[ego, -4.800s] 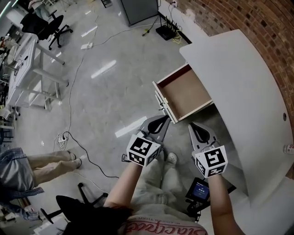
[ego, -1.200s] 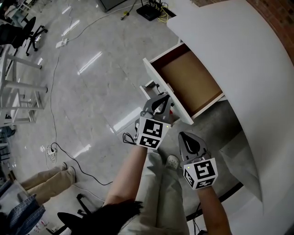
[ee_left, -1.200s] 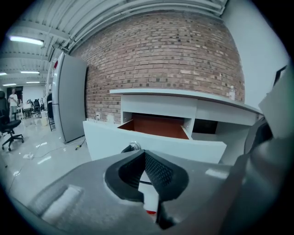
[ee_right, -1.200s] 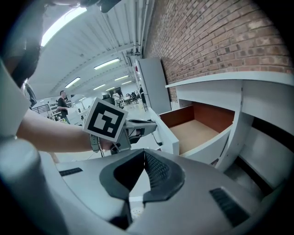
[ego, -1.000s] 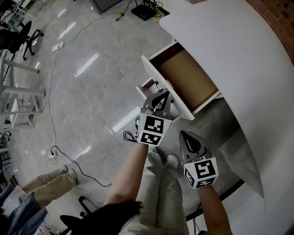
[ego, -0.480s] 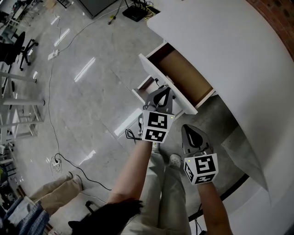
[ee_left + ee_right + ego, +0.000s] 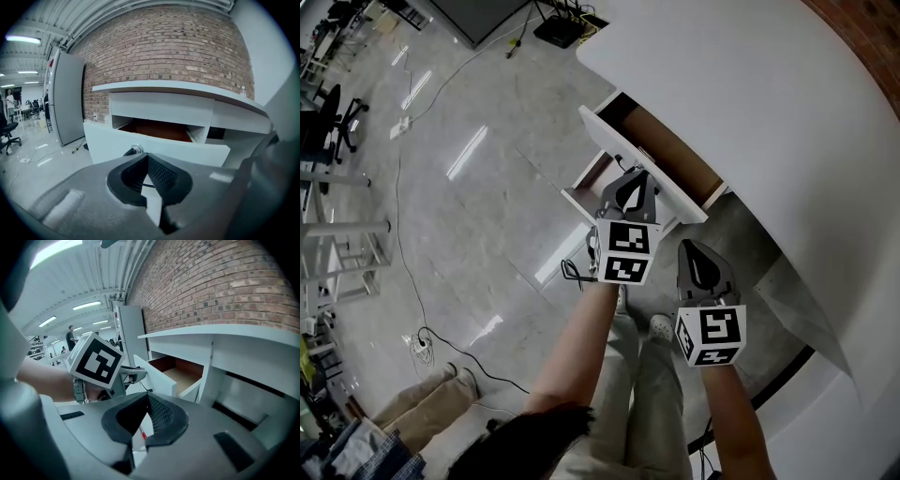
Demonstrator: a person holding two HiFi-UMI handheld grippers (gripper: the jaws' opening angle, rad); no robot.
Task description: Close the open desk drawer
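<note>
The white desk (image 7: 769, 84) has a drawer (image 7: 661, 145) partly pulled out, with its brown inside showing. My left gripper (image 7: 635, 178) is shut and its tip rests against the white drawer front (image 7: 609, 141), close to the small round lock (image 7: 136, 149). In the left gripper view the drawer front (image 7: 187, 154) fills the middle just beyond the shut left gripper (image 7: 149, 176). My right gripper (image 7: 690, 247) is shut on nothing and hangs lower right, below the desk's edge and apart from the drawer. The right gripper view shows the right gripper (image 7: 145, 420), the left gripper's marker cube (image 7: 96, 361) and the drawer (image 7: 180, 371).
A brick wall (image 7: 164, 51) runs behind the desk. A dark cabinet (image 7: 478, 11) and a black box with cables (image 7: 558, 33) stand on the floor at the back. Office chairs (image 7: 337, 103) and white tables are at far left. A seated person's legs (image 7: 422, 398) show at bottom left.
The drawer has slid further into the desk, with less of its brown inside showing. My left gripper moved with the drawer front towards the desk, and the right gripper followed alongside.
</note>
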